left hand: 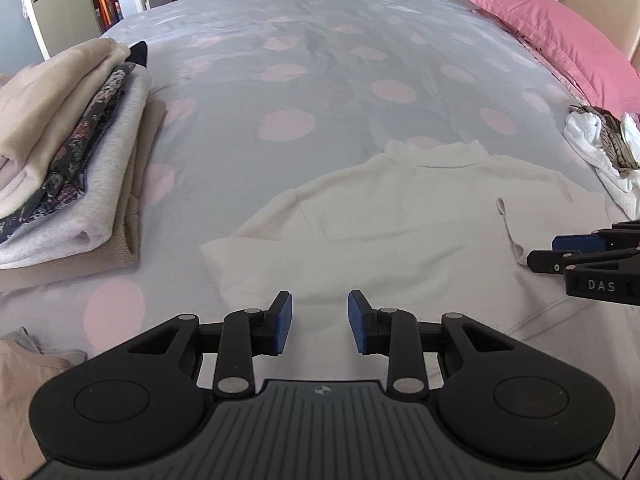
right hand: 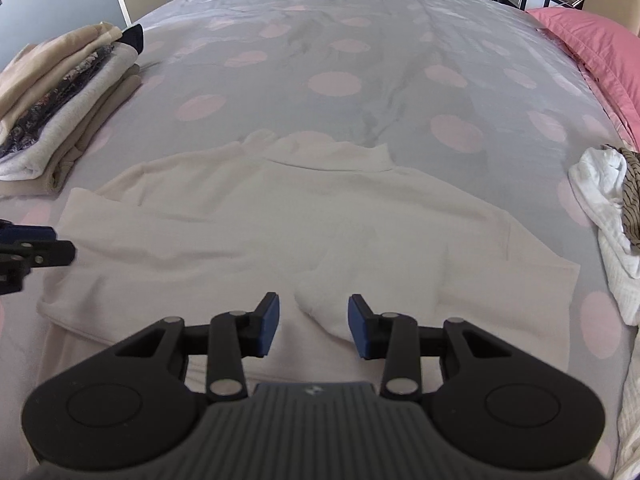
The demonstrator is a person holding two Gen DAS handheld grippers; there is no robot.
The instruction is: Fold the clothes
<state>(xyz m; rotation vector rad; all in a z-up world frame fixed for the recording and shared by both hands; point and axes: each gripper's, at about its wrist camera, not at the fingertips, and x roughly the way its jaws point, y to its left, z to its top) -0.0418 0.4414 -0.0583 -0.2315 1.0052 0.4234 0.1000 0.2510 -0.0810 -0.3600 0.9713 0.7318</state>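
I am holding my left gripper with its jaws standing apart and gripping nothing, hovering over the near edge of the cream top, and my right gripper is likewise gaping wide above a rumpled fold of that same top. The top is lying spread flat on the grey bedspread with pink dots, collar pointing away from me. Farther off, a stack of folded clothes is sitting to the left, a crumpled white-and-striped heap to the right, and a pink pillow beyond.
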